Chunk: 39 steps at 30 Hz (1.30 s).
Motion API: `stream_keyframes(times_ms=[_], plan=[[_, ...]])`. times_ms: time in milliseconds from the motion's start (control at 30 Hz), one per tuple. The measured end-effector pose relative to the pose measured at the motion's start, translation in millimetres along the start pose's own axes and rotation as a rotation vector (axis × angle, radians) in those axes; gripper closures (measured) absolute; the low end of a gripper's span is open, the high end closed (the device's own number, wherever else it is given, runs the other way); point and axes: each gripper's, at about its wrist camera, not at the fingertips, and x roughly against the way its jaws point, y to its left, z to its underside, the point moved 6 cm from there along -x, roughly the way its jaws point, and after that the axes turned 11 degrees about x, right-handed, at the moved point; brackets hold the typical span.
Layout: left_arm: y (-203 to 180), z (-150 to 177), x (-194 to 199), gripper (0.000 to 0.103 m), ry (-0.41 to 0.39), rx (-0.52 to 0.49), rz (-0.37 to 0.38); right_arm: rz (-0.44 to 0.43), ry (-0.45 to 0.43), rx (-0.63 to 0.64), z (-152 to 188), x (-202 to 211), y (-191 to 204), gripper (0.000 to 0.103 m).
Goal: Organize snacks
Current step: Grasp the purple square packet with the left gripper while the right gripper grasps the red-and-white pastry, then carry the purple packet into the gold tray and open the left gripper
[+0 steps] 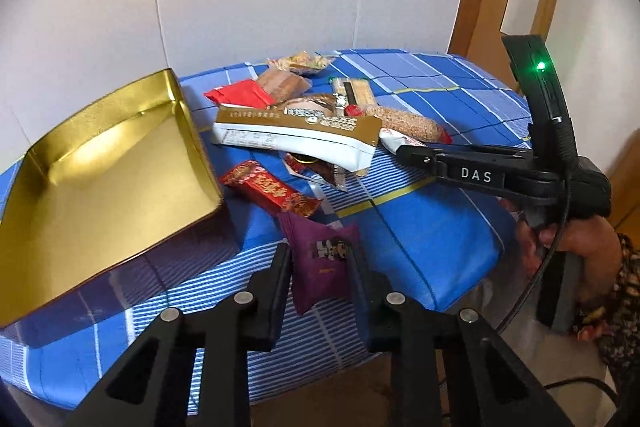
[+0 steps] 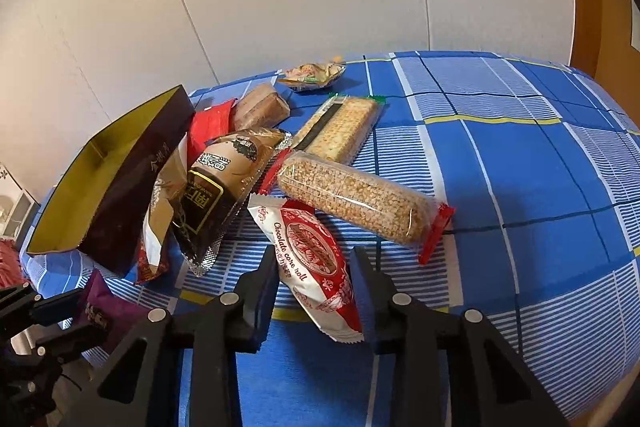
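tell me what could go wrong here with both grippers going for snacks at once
1. The left gripper straddles the purple packet, which overhangs the table edge; a weak pinch could knock it to the floor.
2. The right gripper brackets the chocolate core roll, which lies close against the sesame bar; lifting may drag that bar along.
3. The gold tin sits tilted, so dropped snacks might slide.

Left claw [image 1: 320,267] and right claw [image 2: 316,277] both point forward and down, each with 2 fingers parted.
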Motion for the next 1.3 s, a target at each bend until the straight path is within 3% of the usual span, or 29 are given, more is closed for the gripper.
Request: stream_keyframes(times_ms=[167,600,967,1300], plan=[[9,-3,12,0.076,-0.029,0.033,0.018,-0.017,-0.04,-0.02,-2,10,-2,0.081],[34,-22,53,0.076,-0.134,0.128,0.05,-0.051,-0.092,-0.056,-8,21,-4,0.087],[109,-42,73,0.076,-0.209,0.303,-0.039,-0.073,-0.129,-0.1,-8,30,-6,0.087],[197,-34,65,0.076,-0.182,0.415,-0.223,-0.079,-0.162,-0.168,-5,40,-12,0.088]])
